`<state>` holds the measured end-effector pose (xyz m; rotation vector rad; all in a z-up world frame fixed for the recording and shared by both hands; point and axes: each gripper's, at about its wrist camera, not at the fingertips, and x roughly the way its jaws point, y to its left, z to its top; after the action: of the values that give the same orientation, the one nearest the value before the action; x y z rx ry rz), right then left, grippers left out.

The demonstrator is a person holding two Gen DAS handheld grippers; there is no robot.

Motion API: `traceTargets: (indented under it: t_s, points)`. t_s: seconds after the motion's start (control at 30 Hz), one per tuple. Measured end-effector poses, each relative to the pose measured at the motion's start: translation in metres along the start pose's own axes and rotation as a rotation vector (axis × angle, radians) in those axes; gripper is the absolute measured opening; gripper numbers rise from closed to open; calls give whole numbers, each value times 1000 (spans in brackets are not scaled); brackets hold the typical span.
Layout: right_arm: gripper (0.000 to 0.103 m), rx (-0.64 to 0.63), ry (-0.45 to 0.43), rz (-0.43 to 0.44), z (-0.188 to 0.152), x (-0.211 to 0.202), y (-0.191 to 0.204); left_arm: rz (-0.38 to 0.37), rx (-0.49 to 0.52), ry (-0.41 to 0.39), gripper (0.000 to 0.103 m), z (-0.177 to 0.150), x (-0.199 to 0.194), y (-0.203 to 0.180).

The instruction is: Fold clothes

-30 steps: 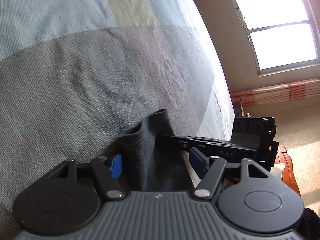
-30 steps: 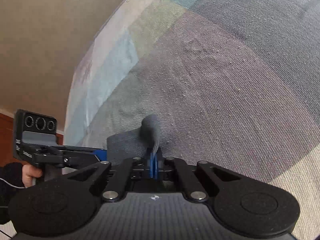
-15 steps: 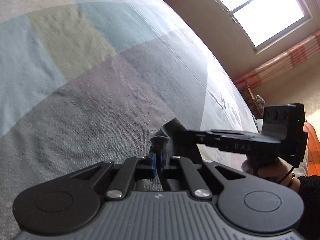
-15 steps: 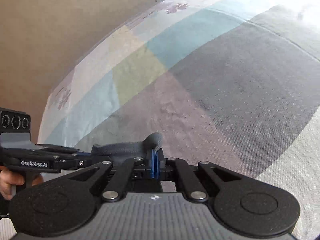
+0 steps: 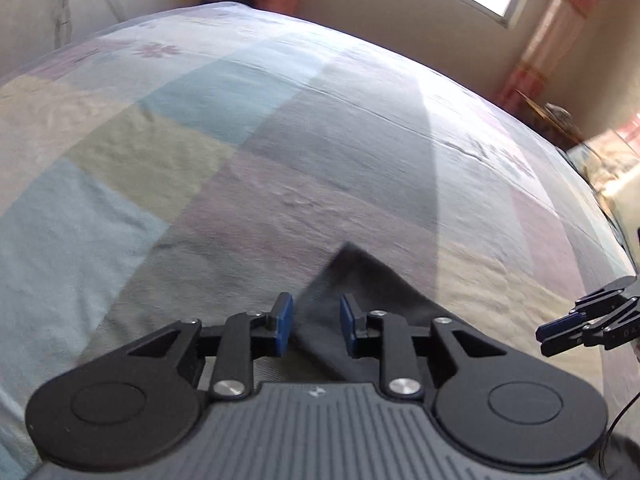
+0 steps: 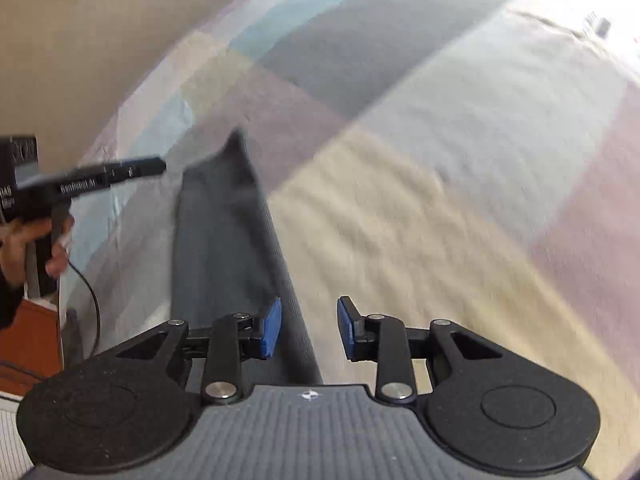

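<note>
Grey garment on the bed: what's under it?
The grey garment lies flat on the patchwork bedspread, which shows all around it. Whatever patch or object sits directly beneath is covered by the cloth.

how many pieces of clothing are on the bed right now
1. A single dark grey garment lies flat on the patchwork bedspread, stretching between the left hand-held gripper and the right hand-held gripper, whose jaws are opening. More may lie outside both views.

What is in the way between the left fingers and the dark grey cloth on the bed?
Nothing visible. The left gripper hangs right over the dark grey cloth on the patchwork bedspread, its fingers opening and not pinching it. The right gripper is also opening, off to the side.
</note>
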<state>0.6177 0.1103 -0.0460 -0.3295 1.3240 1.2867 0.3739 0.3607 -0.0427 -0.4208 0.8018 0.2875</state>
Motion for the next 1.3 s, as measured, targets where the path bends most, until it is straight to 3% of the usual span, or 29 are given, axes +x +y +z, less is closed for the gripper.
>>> traceTargets:
  t_s: [0.13, 0.2, 0.27, 0.3, 0.33, 0.47, 0.53, 0.63, 0.7, 0.73, 0.83, 0.97, 1.07, 1.2, 1.27, 1.3]
  points:
    - [37, 47, 135, -38, -75, -11, -10, -105, 183, 87, 32, -22, 20, -50]
    - [36, 66, 123, -40, -98, -17, -13, -133, 257, 129, 32, -34, 25, -72]
    - [20, 97, 100, -41, -114, -22, -17, -140, 295, 149, 32, -42, 26, -86]
    - [3, 101, 93, -57, -115, -23, -17, -144, 312, 156, 33, -45, 26, -91]
    - [3, 94, 83, -73, -115, -23, -14, -148, 329, 164, 35, -48, 25, -97]
    - [2, 24, 41, -149, -110, -36, -2, -171, 369, 163, 36, -49, 15, -111]
    - [2, 26, 5, -197, -106, -44, -5, -170, 424, 173, 44, -49, 14, -119]
    - [3, 71, -2, -237, -109, -38, -15, -105, 446, 257, 45, -57, 28, -126]
    - [6, 77, -12, -263, -112, -35, -13, -91, 449, 244, 44, -59, 25, -131]
    - [11, 81, -38, -281, -114, -41, -8, -107, 453, 229, 44, -58, 19, -135]
    - [13, 101, -165, -329, -130, -73, 12, -156, 496, 186, 45, -59, 3, -150]
    - [13, 164, -207, -319, -175, -95, 48, -220, 631, 196, 45, -74, -1, -181]
    - [13, 214, -158, -334, -212, -80, 70, -270, 729, 198, 45, -93, 4, -201]
    - [13, 293, -159, -371, -247, -45, 95, -222, 824, 286, 48, -117, 18, -208]
    - [18, 345, -170, -375, -253, -28, 104, -189, 826, 311, 49, -119, 14, -200]
    - [30, 371, -176, -377, -256, -20, 109, -171, 813, 337, 50, -117, 11, -195]
